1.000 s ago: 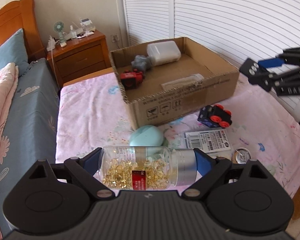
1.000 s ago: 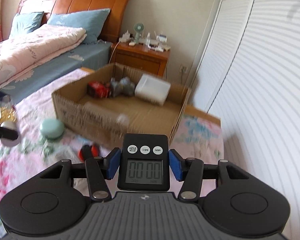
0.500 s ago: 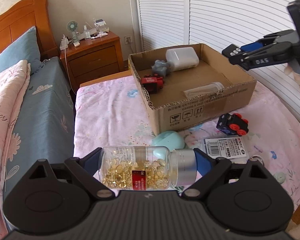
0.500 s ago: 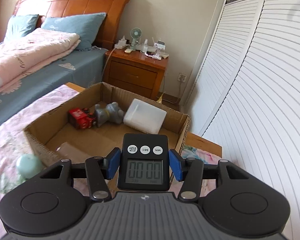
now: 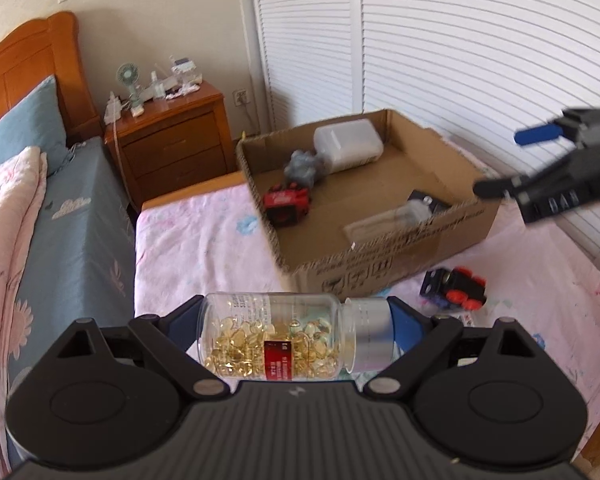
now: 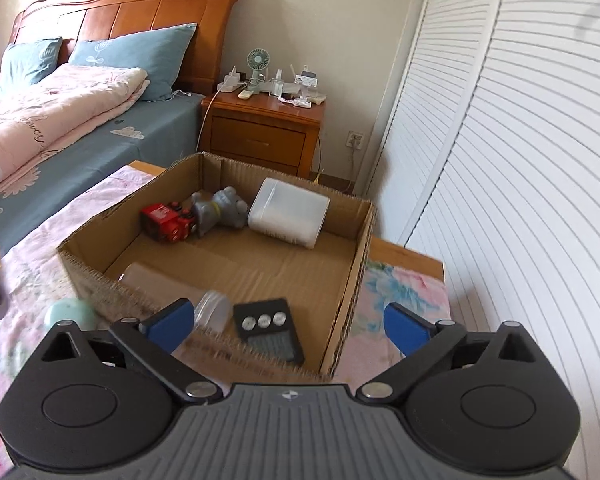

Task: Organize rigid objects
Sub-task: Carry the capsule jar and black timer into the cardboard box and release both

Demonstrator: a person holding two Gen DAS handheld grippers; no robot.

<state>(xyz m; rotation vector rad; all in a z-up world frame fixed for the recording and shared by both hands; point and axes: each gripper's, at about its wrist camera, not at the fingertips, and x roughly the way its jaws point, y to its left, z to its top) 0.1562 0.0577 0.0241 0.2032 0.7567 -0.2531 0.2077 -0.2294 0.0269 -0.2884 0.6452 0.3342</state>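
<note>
Only right wrist shows timer's (image 6: 269, 331) buttons.

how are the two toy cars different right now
The red toy car sits inside the cardboard box, next to a grey figure; the black toy car sits outside on the pink sheet, in front of the box. The first is all red; the second is black with red wheels. Neither is held.

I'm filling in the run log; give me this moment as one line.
right gripper: open, timer lying in cardboard box | left gripper: shut on capsule bottle, outside box
</note>
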